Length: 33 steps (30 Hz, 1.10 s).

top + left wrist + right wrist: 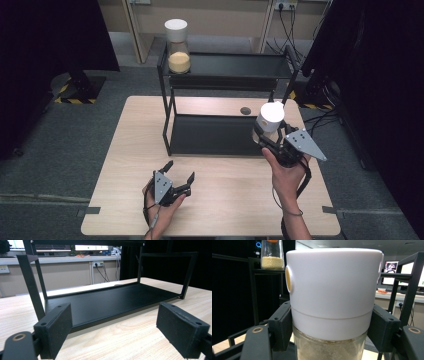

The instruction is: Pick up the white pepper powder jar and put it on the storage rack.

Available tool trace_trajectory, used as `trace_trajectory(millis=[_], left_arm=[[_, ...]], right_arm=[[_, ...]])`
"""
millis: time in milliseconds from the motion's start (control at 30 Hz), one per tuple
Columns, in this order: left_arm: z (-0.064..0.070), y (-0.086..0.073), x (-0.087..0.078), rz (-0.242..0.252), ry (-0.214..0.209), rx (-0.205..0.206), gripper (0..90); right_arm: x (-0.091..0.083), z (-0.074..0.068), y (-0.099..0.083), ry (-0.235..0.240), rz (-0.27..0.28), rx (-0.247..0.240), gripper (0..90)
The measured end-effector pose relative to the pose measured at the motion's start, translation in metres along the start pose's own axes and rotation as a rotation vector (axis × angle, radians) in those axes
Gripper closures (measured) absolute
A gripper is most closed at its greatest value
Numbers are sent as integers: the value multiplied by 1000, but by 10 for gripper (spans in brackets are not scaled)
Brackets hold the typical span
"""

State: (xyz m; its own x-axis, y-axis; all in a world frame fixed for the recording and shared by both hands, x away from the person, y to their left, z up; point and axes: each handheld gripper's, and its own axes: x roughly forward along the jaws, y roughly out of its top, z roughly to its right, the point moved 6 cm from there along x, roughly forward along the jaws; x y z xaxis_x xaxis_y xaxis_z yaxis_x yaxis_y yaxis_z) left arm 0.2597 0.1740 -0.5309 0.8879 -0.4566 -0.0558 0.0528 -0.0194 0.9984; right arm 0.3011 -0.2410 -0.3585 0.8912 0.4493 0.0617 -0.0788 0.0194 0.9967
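Note:
A glass jar with a tall white lid (270,118) (332,290) is held at the right end of the black two-tier rack (225,80), over the lower shelf's right edge. My right gripper (267,139) (332,332) is shut on the jar, its pads pressing both sides just under the lid. A second jar with yellow grains and a white lid (178,47) (271,255) stands on the rack's top shelf at the left. My left gripper (179,172) (115,332) rests open near the table's front, facing the rack's lower shelf (110,302), nothing between its pads.
The wooden table (125,165) has a small round cable hole (245,110) behind the rack. Black stands and equipment flank the table on both sides. Cables hang at the wall behind.

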Motion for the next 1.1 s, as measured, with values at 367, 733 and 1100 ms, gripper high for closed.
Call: trace_trajectory(millis=[367,733,1100], left_arm=[[0,0,0,0,0,3,128],[0,0,0,-1,-1,3,128],[-1,0,0,-3,-3,-3,128]], right_arm=[[5,2,9,-13,12,1,305],[12,5,23,-25,29,12,305],[18,8,35,-41,35,8,305]])
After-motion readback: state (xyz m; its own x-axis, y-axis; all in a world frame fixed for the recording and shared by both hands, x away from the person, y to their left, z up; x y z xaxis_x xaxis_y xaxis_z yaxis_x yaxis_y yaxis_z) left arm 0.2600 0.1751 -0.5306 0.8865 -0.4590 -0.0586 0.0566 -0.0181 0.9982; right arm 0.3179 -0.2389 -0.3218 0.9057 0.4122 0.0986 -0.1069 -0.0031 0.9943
